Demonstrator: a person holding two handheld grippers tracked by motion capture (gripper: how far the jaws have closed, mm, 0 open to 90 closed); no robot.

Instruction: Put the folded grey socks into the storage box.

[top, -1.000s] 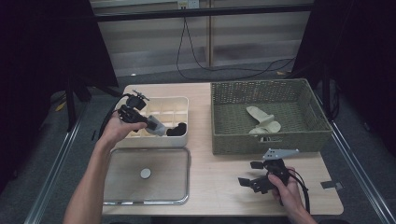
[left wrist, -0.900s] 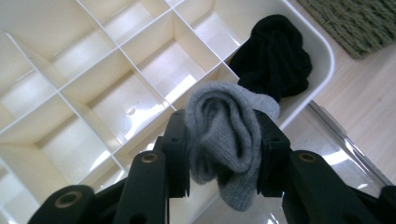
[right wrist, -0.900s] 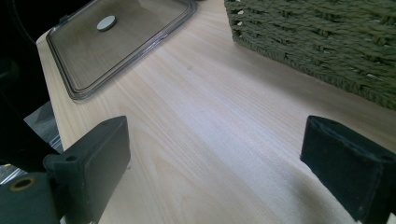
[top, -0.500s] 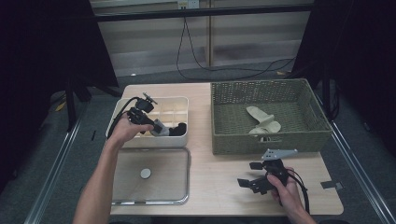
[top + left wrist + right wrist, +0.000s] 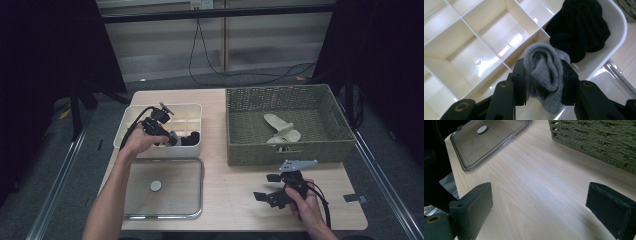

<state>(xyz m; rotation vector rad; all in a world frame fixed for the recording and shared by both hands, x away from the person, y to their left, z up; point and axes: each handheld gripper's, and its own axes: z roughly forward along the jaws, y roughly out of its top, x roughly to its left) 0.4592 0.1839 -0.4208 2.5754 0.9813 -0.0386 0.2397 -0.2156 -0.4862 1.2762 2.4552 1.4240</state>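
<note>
Grey sock (image 5: 545,75), rolled, clamped between the pads of the left gripper (image 5: 544,82); grip firm, fabric bulging above and below the jaws. Hangs over the near-right corner of the divided white box (image 5: 616,22), right above a compartment edge. Black sock (image 5: 579,27) already stowed just beyond the jaw tips, in the next compartment toward the box's end wall.

Step, judged: placing the grey sock into a compartment, late in the carry, not yet released. Next move calls for: drop slightly lower, centre the roll between the dividers rather than on one, then let the jaws part and pull straight up so the knit doesn't snag on a pad. Risk: sock straddling a divider, or crowding the black one.

Pose, high view: left hand (image 5: 137,142) over the near rim of the box (image 5: 165,151), gripper (image 5: 172,138) pointing across and down into it, forearm coming in from below, cable looping back over the wrist.

Right gripper (image 5: 272,187) idle, jaws wide apart, nothing between them, held low over bare table (image 5: 536,195). Ahead of it, to its left: clear lid (image 5: 491,142) lying flat. Ahead to its right: woven basket (image 5: 599,142), close by. Two beige socks or insoles (image 5: 282,131) inside the basket; can't tell which.
</note>
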